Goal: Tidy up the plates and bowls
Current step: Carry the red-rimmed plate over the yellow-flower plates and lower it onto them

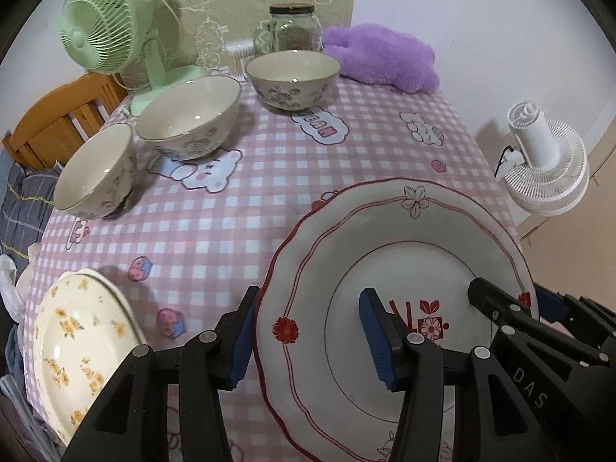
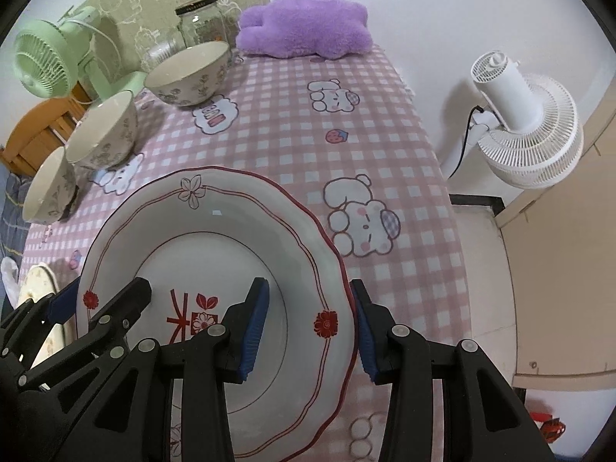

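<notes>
A white plate with a red rim (image 1: 385, 254) (image 2: 215, 231) lies near the table's front edge. My left gripper (image 1: 308, 331) is open and straddles its left rim, one finger outside and one over the plate. My right gripper (image 2: 310, 323) is open and straddles its right rim the same way. A yellow-flowered plate (image 1: 77, 342) (image 2: 34, 281) lies to the left. Three floral bowls stand at the far left: the near one (image 1: 96, 169) (image 2: 48, 186), the middle one (image 1: 190, 113) (image 2: 104, 131) and the far one (image 1: 293, 77) (image 2: 188, 73).
A green fan (image 1: 104, 27), a glass jar (image 1: 295, 27) and a purple plush (image 1: 379, 54) stand at the table's far end. A white fan (image 2: 527, 123) stands off the right side. A wooden chair (image 1: 57, 115) is at the left.
</notes>
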